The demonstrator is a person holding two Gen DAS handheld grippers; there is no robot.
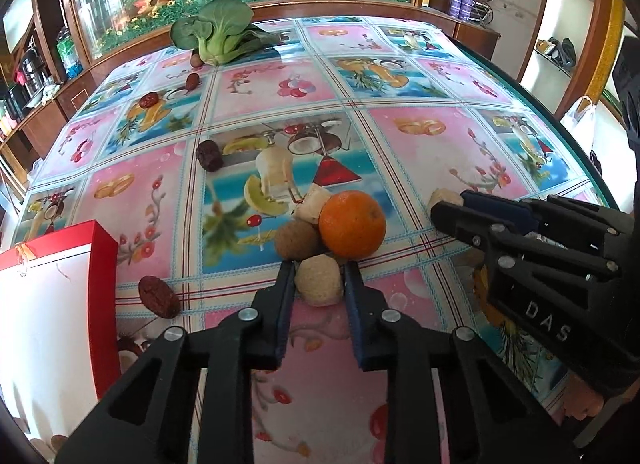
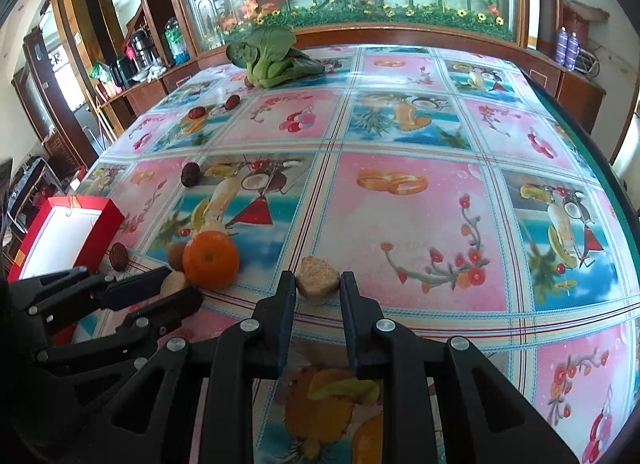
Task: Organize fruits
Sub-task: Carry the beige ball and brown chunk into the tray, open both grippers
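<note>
My left gripper (image 1: 320,269) is shut on a pale beige round fruit (image 1: 320,284), which rests on the tablecloth just in front of an orange (image 1: 352,224) and a brown kiwi-like fruit (image 1: 296,239). A whitish chunk (image 1: 314,204) lies behind those two. My right gripper (image 2: 318,279) is shut on a tan rough lump (image 2: 319,278) low over the cloth. From the left wrist, the right gripper (image 1: 448,204) enters at the right with the lump (image 1: 444,197) at its tips. From the right wrist, the left gripper (image 2: 176,290) sits beside the orange (image 2: 211,260).
A red box with a white inside (image 1: 60,304) stands open at the left table edge. Dark red dates (image 1: 159,297) (image 1: 209,156) lie scattered on the patterned cloth (image 1: 420,152). A bok choy (image 1: 220,34) sits at the far side. The table's right edge (image 1: 568,136) curves away.
</note>
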